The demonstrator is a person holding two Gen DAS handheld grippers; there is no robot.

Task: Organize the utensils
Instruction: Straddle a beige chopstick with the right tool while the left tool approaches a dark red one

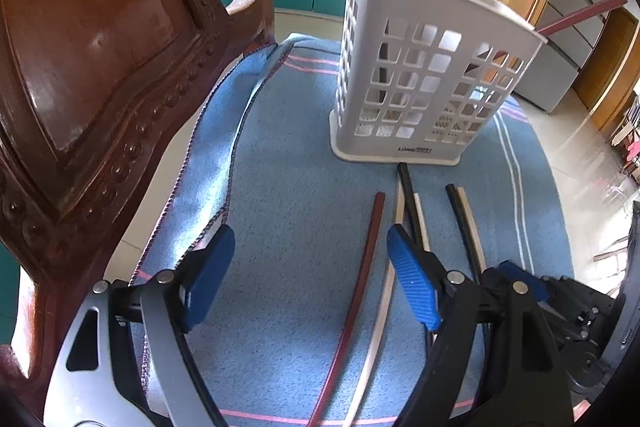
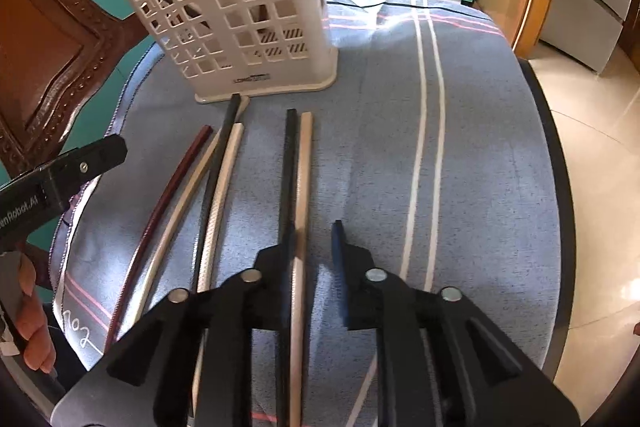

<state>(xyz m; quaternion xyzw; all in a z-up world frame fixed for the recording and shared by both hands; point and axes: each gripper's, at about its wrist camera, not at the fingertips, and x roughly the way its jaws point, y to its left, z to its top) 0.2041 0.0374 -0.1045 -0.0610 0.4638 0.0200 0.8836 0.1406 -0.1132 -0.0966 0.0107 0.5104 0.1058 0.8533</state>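
- Left gripper (image 1: 310, 267): jaws spread wide, empty, above the blue cloth (image 1: 288, 155); red-brown chopstick (image 1: 360, 291) lies between its fingers.
- Right gripper (image 2: 316, 243): jaws slightly parted, pinching nothing; a black chopstick (image 2: 288, 167) and a pale chopstick (image 2: 303, 179) lie between its fingers.
- White slotted holder (image 2: 240, 19): upright on the tabletop, ahead of both grippers, chopsticks inside.

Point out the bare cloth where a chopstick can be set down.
Free: right of the chopsticks, around the white stripes out to the table edge; also left of the maroon chopstick, toward the chair. Crowded: the chopstick row before the holder.
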